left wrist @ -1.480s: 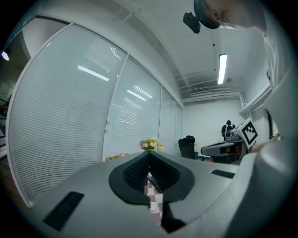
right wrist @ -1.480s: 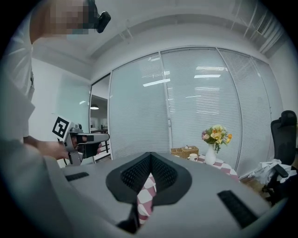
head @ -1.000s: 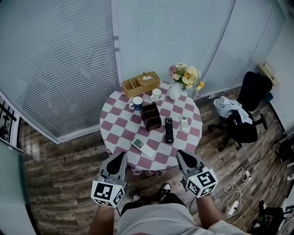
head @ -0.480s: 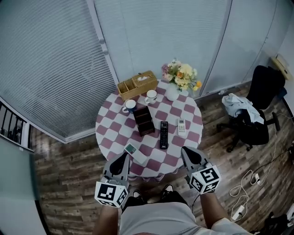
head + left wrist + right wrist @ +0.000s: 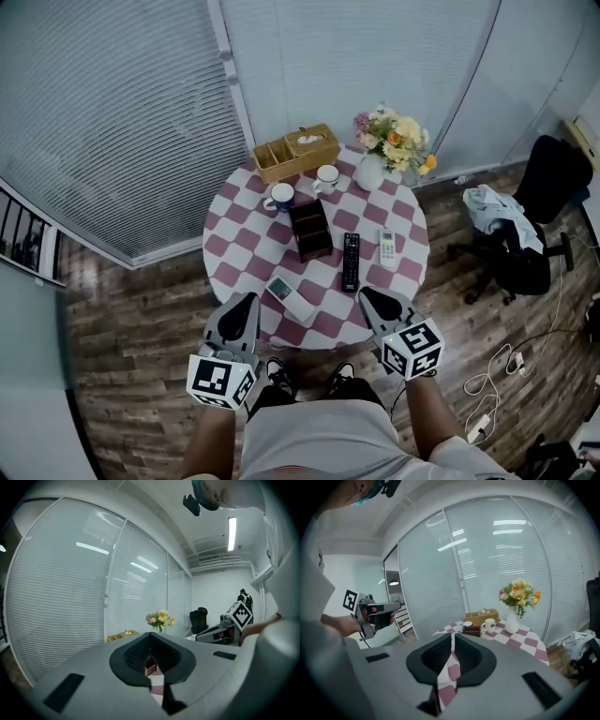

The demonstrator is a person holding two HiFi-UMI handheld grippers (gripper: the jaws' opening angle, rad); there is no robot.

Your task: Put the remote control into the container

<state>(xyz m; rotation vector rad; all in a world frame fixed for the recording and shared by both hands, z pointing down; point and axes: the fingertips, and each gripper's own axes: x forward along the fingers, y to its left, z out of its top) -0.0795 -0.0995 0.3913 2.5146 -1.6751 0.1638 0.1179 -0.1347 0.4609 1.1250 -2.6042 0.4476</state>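
On the round table (image 5: pixel 228 274), a little right of its middle, lies the black remote (image 5: pixel 350 262). It runs lengthwise from the near edge toward the far edge. We take it for the thing to move, though a white remote (image 5: pixel 387 247) lies just beside it toward the right edge. Another white handset (image 5: pixel 289 295) sits close to the near edge.

The dark box (image 5: pixel 310 230) at the middle, just left of the black remote, looks to us like the container. It seems divided inside, but we cannot tell how wide the slots are.

We expect the black remote to be light, stiff and hard-shelled, with smooth sides that could slip. It lies flat, so we would pinch it across its narrow width near mid-length to keep it balanced. It would probably have to be tipped on end to go into the box.

Our left gripper (image 5: pixel 246 302) and right gripper (image 5: pixel 368 295) hang over the near edge. Each has its jaws pressed together on nothing, so they must spread first.

The white remote crowds the right side of the black one. A blue mug (image 5: pixel 279 198) and a white mug (image 5: pixel 325 177) stand behind the box, with a vase of flowers (image 5: pixel 370 172) and a wooden tray (image 5: pixel 295 152) at the far edge. All are clear of a short carry.
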